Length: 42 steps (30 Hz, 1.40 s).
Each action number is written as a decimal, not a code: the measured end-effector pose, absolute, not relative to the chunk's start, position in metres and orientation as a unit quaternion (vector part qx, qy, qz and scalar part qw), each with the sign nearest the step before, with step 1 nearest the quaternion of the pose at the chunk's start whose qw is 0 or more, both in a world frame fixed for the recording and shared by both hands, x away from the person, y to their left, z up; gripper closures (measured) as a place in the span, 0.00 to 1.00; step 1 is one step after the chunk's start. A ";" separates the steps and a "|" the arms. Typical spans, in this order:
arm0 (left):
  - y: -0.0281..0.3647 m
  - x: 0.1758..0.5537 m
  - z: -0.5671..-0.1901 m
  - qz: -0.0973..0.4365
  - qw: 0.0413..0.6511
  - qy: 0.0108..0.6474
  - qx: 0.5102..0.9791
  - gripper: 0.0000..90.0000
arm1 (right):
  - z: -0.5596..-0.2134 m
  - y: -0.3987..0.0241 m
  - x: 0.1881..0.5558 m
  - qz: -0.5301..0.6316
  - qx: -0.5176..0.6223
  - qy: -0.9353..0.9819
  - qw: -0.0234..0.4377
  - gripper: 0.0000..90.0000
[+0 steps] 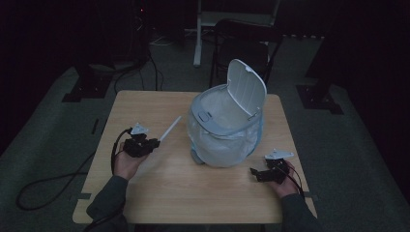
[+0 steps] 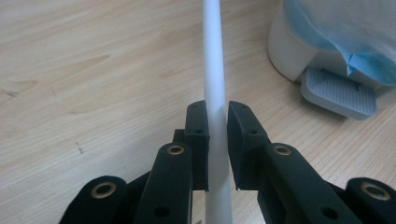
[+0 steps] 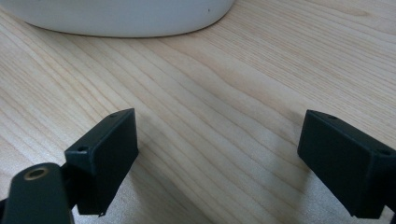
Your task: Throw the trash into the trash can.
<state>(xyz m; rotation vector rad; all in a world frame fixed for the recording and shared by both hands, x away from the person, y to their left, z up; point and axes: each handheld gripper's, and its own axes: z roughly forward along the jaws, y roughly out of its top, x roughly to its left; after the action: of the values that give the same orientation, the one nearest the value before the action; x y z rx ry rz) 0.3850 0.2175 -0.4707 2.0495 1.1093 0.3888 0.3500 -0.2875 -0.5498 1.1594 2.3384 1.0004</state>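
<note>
A white pedal bin (image 1: pixel 227 128) with a pale blue liner stands in the middle of the wooden table (image 1: pixel 174 188), its lid (image 1: pixel 246 87) tipped up. My left gripper (image 1: pixel 155 142) is at the table's left, shut on a thin white rod (image 1: pixel 170 129) that points up and right toward the bin. In the left gripper view the rod (image 2: pixel 215 70) runs straight between the two pads (image 2: pixel 198 126), which press on it, and the bin's grey pedal (image 2: pixel 338 93) lies at the right. My right gripper (image 1: pixel 256 173) rests low at the bin's right, open, with bare wood between its jaws (image 3: pixel 219 154).
The bin's white base (image 3: pixel 121 18) sits just beyond the right gripper. A black cable (image 1: pixel 53 181) trails off the table's left side to the floor. Behind the table stand a dark chair (image 1: pixel 244 43) and stand legs on grey floor.
</note>
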 end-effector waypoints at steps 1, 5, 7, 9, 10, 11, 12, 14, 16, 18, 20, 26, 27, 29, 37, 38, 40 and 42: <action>0.218 0.385 -0.469 0.153 0.380 0.434 0.803 0.89 | -0.550 -0.288 0.350 0.353 0.409 0.824 0.172 0.13; 0.220 0.384 -0.463 0.156 0.381 0.429 0.804 0.89 | -0.550 -0.288 0.350 0.353 0.408 0.824 0.172 0.13; 0.221 0.384 -0.460 0.156 0.383 0.427 0.804 0.89 | -0.550 -0.288 0.350 0.353 0.409 0.824 0.172 0.13; 0.223 0.383 -0.457 0.158 0.386 0.426 0.803 0.89 | -0.550 -0.288 0.350 0.353 0.409 0.824 0.172 0.13; 0.224 0.383 -0.454 0.158 0.389 0.425 0.802 0.89 | -0.550 -0.288 0.350 0.353 0.409 0.824 0.172 0.13; 0.225 0.383 -0.452 0.158 0.392 0.425 0.800 0.89 | -0.550 -0.288 0.350 0.353 0.409 0.824 0.172 0.13; 0.227 0.383 -0.450 0.158 0.394 0.424 0.800 0.89 | -0.550 -0.288 0.350 0.353 0.409 0.824 0.172 0.13; 0.228 0.383 -0.444 0.158 0.399 0.421 0.799 0.89 | -0.550 -0.288 0.350 0.353 0.409 0.824 0.172 0.13; 0.230 0.383 -0.438 0.159 0.404 0.416 0.799 0.89 | -0.550 -0.288 0.350 0.353 0.409 0.824 0.172 0.13; 0.232 0.383 -0.432 0.160 0.409 0.409 0.800 0.89 | -0.550 -0.288 0.350 0.353 0.409 0.824 0.172 0.13; 0.233 0.383 -0.426 0.161 0.414 0.405 0.800 0.89 | -0.550 -0.288 0.350 0.353 0.408 0.824 0.172 0.13; 0.233 0.384 -0.412 0.163 0.419 0.390 0.803 0.89 | -0.550 -0.288 0.350 0.353 0.409 0.824 0.172 0.13; 0.233 0.384 -0.410 0.163 0.420 0.385 0.805 0.89 | -0.550 -0.288 0.350 0.353 0.409 0.824 0.172 0.13; 0.232 0.384 -0.407 0.162 0.424 0.381 0.806 0.89 | -0.550 -0.288 0.350 0.353 0.408 0.824 0.172 0.13; 0.234 0.386 -0.391 0.159 0.434 0.368 0.807 0.89 | -0.550 -0.288 0.350 0.353 0.409 0.824 0.172 0.13; 0.234 0.386 -0.390 0.159 0.433 0.366 0.808 0.89 | -0.550 -0.288 0.350 0.353 0.409 0.824 0.172 0.13; 0.235 0.386 -0.386 0.158 0.435 0.363 0.809 0.89 | -0.550 -0.288 0.350 0.353 0.409 0.824 0.172 0.13; 0.234 0.386 -0.383 0.159 0.436 0.360 0.810 0.89 | -0.550 -0.288 0.350 0.353 0.409 0.824 0.172 0.13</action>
<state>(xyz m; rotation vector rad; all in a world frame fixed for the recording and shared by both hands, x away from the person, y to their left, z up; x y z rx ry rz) 0.3865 0.2344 -0.3826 2.0148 0.8950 0.3945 0.3500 -0.2875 -0.5498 1.1595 2.3382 1.0005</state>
